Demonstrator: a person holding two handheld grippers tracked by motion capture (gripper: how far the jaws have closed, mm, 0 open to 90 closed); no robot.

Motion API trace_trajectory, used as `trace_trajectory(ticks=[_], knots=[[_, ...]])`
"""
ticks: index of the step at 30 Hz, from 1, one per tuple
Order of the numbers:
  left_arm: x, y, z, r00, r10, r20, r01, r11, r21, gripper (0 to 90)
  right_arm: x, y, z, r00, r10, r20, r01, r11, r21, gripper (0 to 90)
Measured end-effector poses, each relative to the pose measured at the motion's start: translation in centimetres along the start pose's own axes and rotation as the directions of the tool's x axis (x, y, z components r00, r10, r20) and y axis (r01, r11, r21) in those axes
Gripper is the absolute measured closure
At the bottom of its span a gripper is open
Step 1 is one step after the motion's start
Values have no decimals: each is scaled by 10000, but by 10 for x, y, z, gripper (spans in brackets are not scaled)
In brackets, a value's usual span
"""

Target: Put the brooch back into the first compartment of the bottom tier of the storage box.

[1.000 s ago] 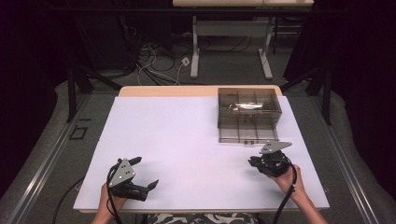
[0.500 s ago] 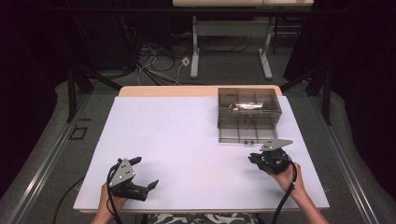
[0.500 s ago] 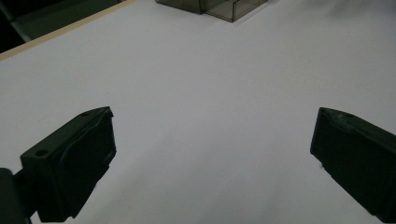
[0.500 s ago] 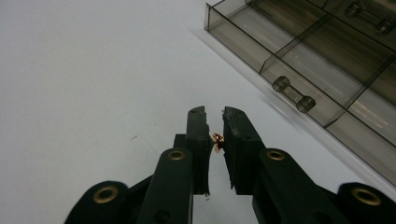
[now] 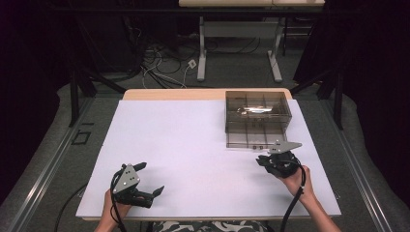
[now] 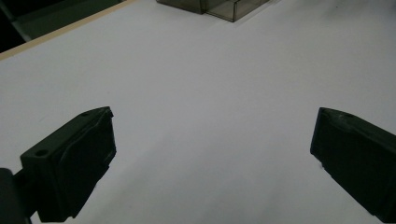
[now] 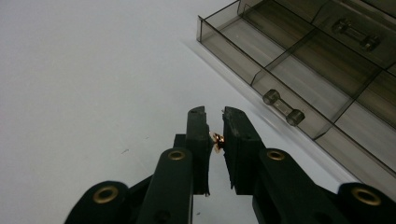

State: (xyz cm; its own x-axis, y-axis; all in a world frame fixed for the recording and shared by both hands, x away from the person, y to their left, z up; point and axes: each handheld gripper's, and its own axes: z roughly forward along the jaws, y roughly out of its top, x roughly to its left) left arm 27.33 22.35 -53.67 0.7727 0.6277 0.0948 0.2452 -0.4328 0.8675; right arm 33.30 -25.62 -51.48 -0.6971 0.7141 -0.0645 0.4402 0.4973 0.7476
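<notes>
**Q:** What's in your right gripper, there by the table's right edge?

**A:** A small copper-coloured piece, pinched between my fingers, which are nearly shut on it. It is too small for me to say what kind of part it is. I hold it just off the near side of the smoky plastic organizer box, which sits toward the far right corner of the white table.

**Q:** How far along is the job?

**A:** By my reckoning, the pick is done and the drop is left. The piece is not yet over any compartment. Two clear cylindrical parts already lie in the box's compartments, so I judge this is a sorting job partly done.

**Q:** And your left gripper?

**A:** Down at the near left corner, fingers spread wide with nothing but bare table between them.

**Q:** Anything changed from a second ago?

**A:** Hardly. The right gripper has crept only slightly, its grip unchanged; the left sits where it was, and so does the box.
</notes>
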Motion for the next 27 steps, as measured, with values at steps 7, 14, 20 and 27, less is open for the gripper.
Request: trace_trajectory(ticks=[7, 14, 20, 27], knots=[[-1, 0, 1, 10000, 6, 0, -6, 10000, -51, 0, 0, 2, 1, 9999, -112, 51, 112, 9999, 23, 810], [0, 0, 1, 10000, -16, 19, 16, 10000, -16, 0, 0, 8, 4, 9998, -130, 150, 130, 9999, 32, 810], [0, 0, 1, 10000, -14, 36, 14, 10000, -5, 0, 1, 12, 6, 9996, -257, 109, 257, 9997, -39, 810], [0, 0, 1, 10000, -25, -12, 25, 10000, -17, 0, -1, 15, 6, 9996, -222, 146, 224, 9997, -89, 810]])
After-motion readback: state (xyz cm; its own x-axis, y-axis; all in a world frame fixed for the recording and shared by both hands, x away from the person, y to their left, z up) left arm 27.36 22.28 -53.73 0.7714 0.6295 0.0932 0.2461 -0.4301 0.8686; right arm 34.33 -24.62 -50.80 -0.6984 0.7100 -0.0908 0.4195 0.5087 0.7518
